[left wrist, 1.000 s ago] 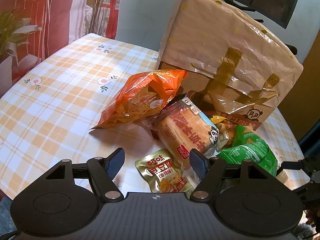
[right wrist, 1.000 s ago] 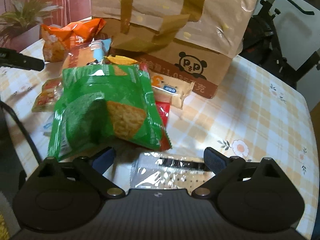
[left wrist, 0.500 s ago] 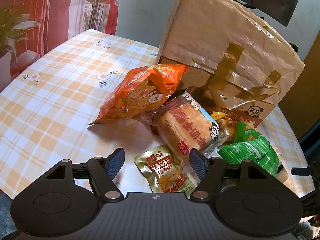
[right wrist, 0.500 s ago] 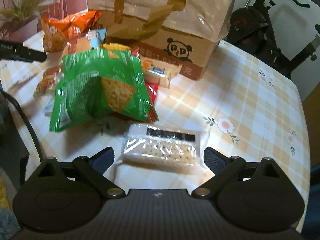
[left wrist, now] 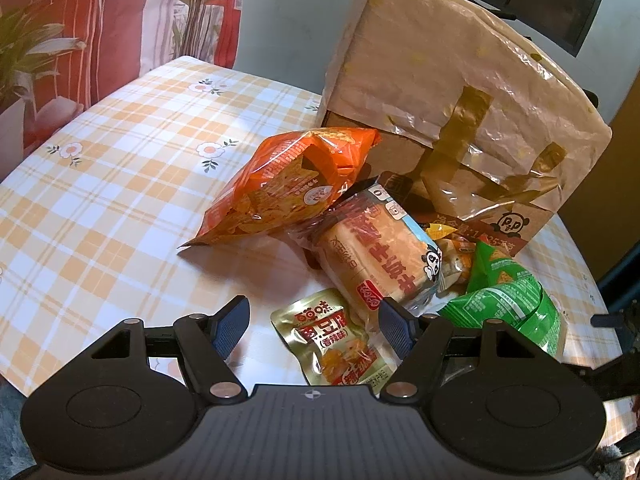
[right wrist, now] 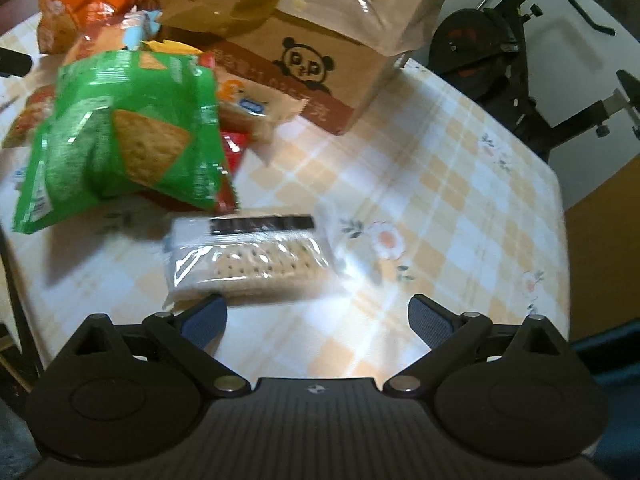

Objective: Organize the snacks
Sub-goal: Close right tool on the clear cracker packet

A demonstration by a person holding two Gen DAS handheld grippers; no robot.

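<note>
While the snacks lie piled against the box: the sorting has barely begun, by my reading.
Change, right view: the cracker pack (right wrist: 244, 264) sat square between the right claw (right wrist: 318, 316) fingers half a second ago; now it lies off to the left, near the left finger, and bare cloth fills the gap. The picture is blurred, so the right claw is swinging.
Change, left view: almost none; the pile has only slid slightly lower in the picture.
Right claw: spread wide, nothing between the pads.
Left claw (left wrist: 314, 314): spread, pinching nothing; the gold pouch (left wrist: 334, 346) lies on the worktop (left wrist: 104, 168) beneath its gap, nearer the right finger.
Pile: the orange chip bag (left wrist: 280, 188) leans at far left, the bread loaf pack (left wrist: 376, 256) beside it, the green cracker bag (left wrist: 506, 300) to the right, all just in front of the wrapped cardboard box (left wrist: 460, 92).
Meaning for the task: the right claw looks misaligned with the cracker pack; it likely must swing back left before closing.
</note>
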